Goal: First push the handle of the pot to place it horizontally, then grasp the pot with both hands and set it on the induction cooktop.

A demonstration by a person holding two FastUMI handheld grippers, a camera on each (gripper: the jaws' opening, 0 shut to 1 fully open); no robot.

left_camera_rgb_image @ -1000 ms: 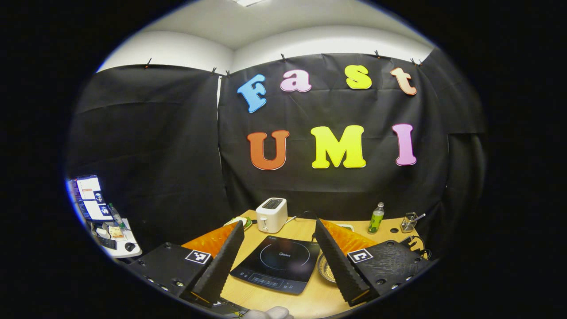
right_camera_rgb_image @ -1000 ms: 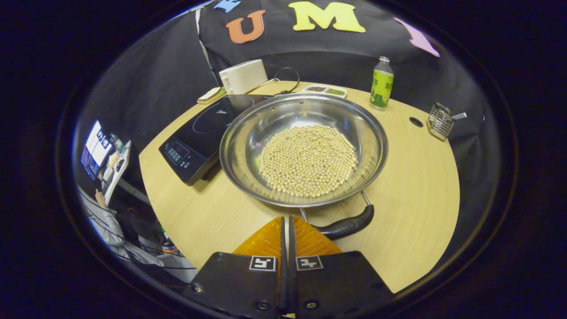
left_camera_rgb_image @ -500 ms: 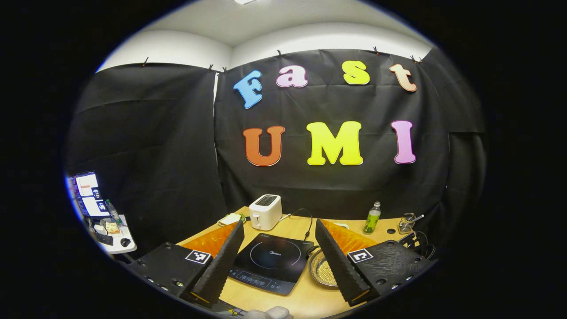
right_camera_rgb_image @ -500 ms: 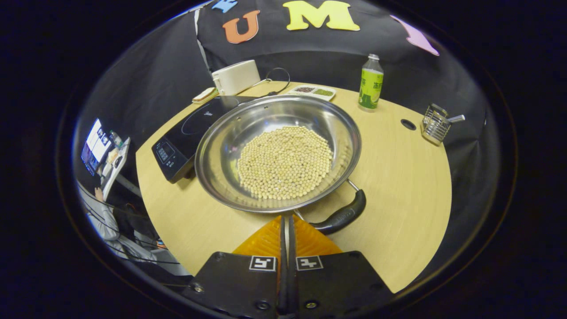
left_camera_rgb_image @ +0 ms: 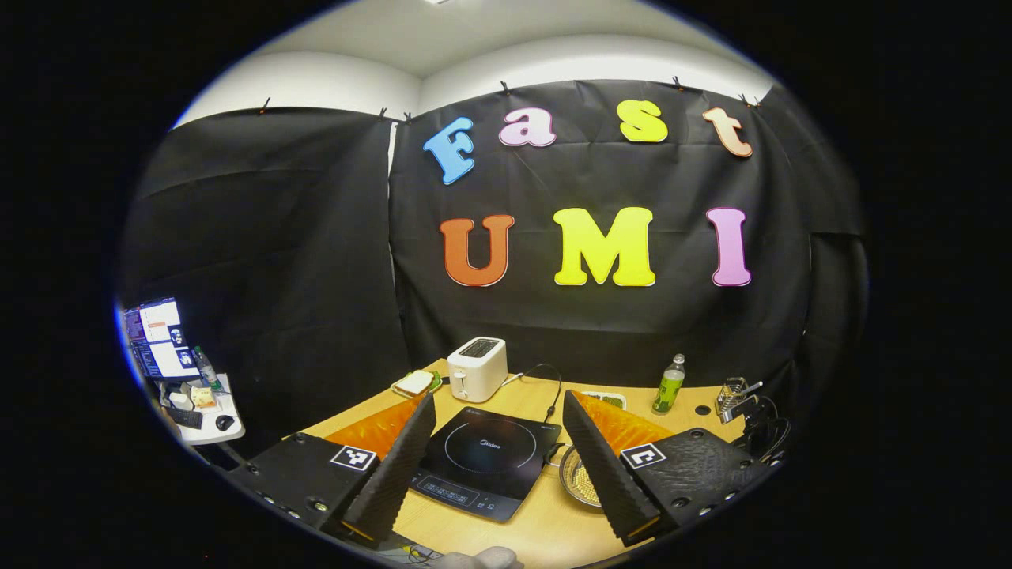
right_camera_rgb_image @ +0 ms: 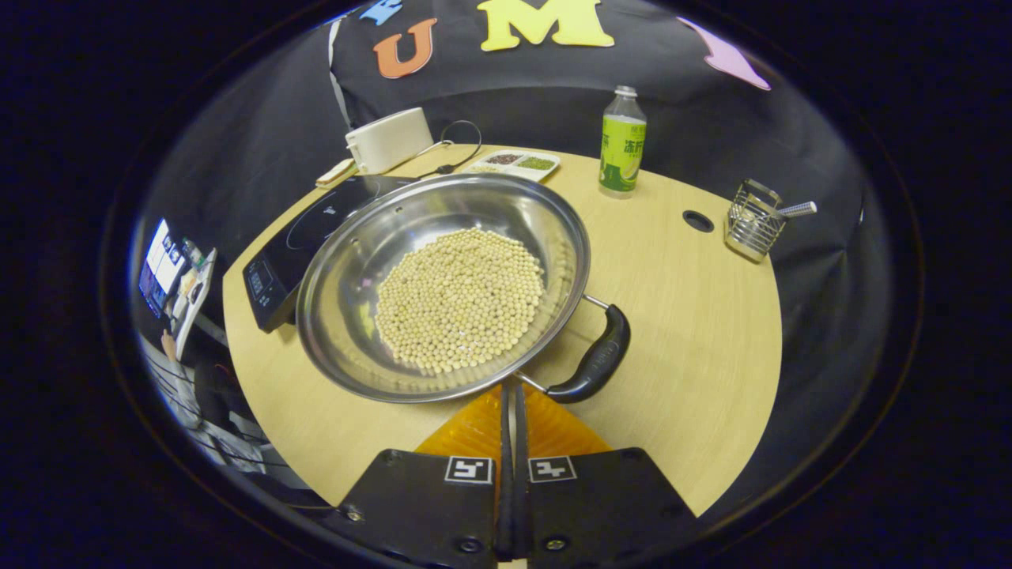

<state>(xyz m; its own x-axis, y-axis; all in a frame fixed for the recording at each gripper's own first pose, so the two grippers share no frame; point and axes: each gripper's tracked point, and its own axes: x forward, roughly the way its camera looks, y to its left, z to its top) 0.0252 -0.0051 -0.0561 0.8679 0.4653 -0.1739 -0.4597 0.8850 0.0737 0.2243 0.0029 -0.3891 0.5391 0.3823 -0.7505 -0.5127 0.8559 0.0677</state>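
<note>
Orange-backed and pressed flat together, the jaws of the right gripper [right_camera_rgb_image: 510, 411] hold nothing; their tips sit at the near rim of the pot [right_camera_rgb_image: 443, 284], right where the wire leg of the handle [right_camera_rgb_image: 593, 362] leaves the steel. As a closed wedge they serve as a pusher. To do this step well, I would judge it best to keep the tips low against the handle's black grip or its near wire leg, push steadily along the desk [right_camera_rgb_image: 680, 316] and not downward, and go slowly: the pot carries a loose heap of beans [right_camera_rgb_image: 460, 299] and slides easily on smooth wood. The handle now points toward about 4 o'clock from the pot's centre, so more swing looks needed before it lies across.

The left gripper [left_camera_rgb_image: 494, 450] hangs high with its jaws spread wide and empty, looking down on the induction cooktop [left_camera_rgb_image: 484, 462], with the pot's edge peeping at 3 o'clock of it.

Against the frame a second earlier, the pot has turned and drifted toward 9 o'clock in the right gripper view, its handle swinging from 6 o'clock up to the right side. The pot now overlaps more of the cooktop, and the green bottle [right_camera_rgb_image: 622, 141] stands clear of its rim.
</note>
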